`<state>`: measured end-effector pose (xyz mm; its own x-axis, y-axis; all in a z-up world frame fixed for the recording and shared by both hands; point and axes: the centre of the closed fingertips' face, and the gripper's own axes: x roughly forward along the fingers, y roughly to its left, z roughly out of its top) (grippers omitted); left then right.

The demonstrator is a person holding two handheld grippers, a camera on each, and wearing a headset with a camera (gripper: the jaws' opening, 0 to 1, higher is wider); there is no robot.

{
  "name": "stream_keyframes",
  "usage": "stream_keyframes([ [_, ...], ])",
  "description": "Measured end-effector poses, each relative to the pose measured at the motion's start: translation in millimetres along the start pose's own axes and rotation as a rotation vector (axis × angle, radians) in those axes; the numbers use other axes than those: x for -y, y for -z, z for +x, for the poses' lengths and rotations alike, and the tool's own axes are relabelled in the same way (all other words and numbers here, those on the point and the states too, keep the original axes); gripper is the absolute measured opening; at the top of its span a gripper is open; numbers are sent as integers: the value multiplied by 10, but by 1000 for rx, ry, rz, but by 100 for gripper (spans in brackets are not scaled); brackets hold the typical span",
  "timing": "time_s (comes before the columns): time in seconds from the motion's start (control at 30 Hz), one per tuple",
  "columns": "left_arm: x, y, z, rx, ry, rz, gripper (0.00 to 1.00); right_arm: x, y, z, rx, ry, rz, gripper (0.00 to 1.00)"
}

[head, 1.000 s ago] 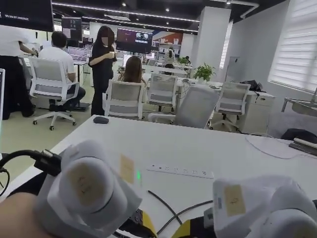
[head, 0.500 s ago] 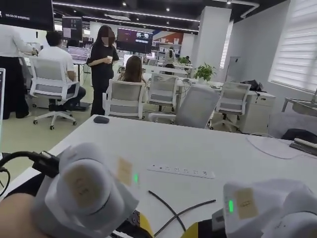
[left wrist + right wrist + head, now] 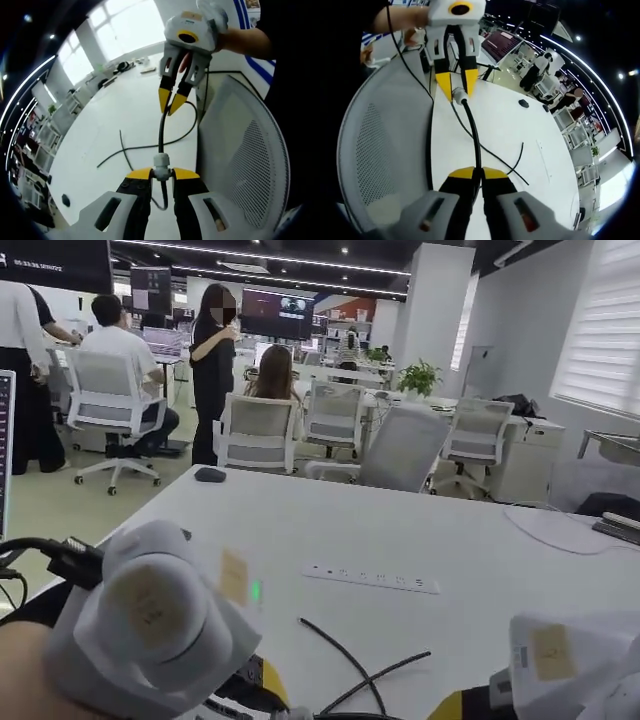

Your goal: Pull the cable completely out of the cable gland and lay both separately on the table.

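Observation:
A pale grey cable gland (image 3: 161,166) sits between my left gripper's (image 3: 162,174) yellow-tipped jaws, which are shut on it. A black cable (image 3: 161,130) runs out of the gland to my right gripper (image 3: 170,102), held by a hand a short way off. In the right gripper view, my right gripper (image 3: 479,173) is shut on the black cable (image 3: 475,135), which leads up to the gland (image 3: 458,93) in the left gripper (image 3: 457,85). Both are held above the white table (image 3: 400,530).
Loose black cables (image 3: 350,670) lie crossed on the table in front of the grippers. Beyond them are a white power strip (image 3: 370,578) and a dark mouse (image 3: 210,475). A grey mesh chair back (image 3: 250,150) stands close beside the grippers. People sit and stand in the office behind.
In the head view the right gripper's body has moved right and lower, away from the left one. The head camera has tilted slightly.

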<state>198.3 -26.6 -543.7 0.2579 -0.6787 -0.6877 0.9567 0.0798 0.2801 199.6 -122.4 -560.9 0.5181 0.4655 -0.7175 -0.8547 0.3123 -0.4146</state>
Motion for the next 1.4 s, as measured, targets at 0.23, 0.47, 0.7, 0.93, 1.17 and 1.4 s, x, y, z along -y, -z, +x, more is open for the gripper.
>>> stream_keyframes([
  [0.23, -10, 19, -11, -4, -6, -3, 16, 19, 167, -20, -20, -2, 41, 3],
  [0.47, -8, 35, -16, -18, -5, 3, 16, 34, 386, -24, -51, 10, 108, 3],
  [0.7, -15, -22, -33, -9, -6, 10, 16, -58, 478, 12, -85, -23, 152, 7],
  [0.93, 14, -63, -13, -10, 9, 18, 16, -161, 142, 59, 13, -54, 181, 24],
  [1.17, 36, -43, 20, -25, 13, 31, 16, -248, -438, 46, 126, -82, 123, 26],
  [1.4, 56, -60, 37, -18, 14, 32, 16, -278, -636, 137, 131, -92, 46, 16],
])
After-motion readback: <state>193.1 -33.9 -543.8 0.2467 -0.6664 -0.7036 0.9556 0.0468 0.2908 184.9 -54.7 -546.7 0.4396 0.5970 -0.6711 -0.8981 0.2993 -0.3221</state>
